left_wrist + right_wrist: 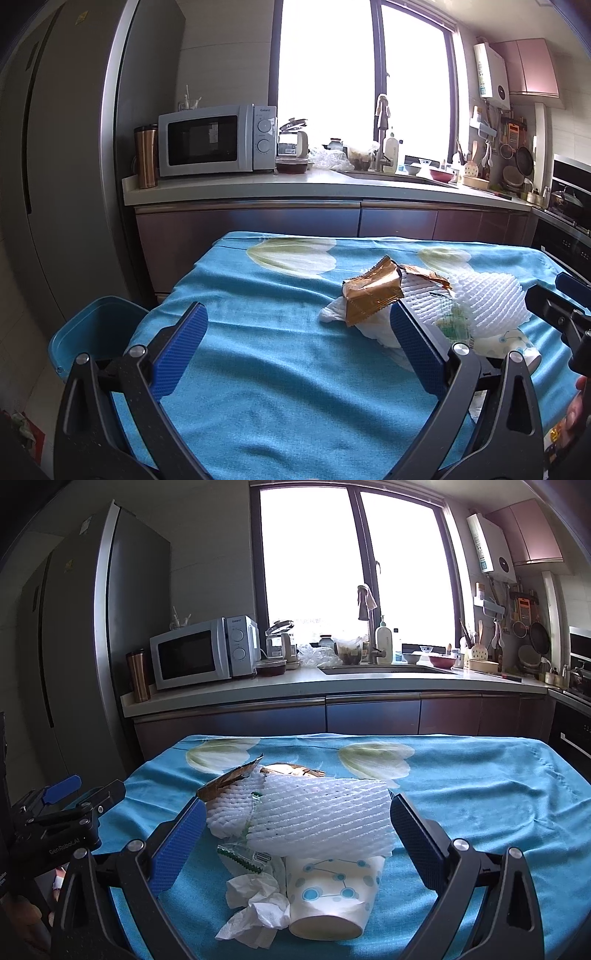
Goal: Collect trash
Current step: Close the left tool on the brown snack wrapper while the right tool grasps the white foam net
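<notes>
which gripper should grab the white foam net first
Right. The right gripper is open with the white foam net directly between its fingers. The left gripper faces mostly bare tablecloth, with the trash pile off to its right side.

"galanz" stands on the microwave; "genrobot.ai" is printed on the left gripper body.

Black frames, blue ribbed pads, silver screws.

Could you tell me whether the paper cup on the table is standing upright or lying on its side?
On its side: the paper cup lies on the blue cloth, its round end facing the right wrist camera.
</notes>
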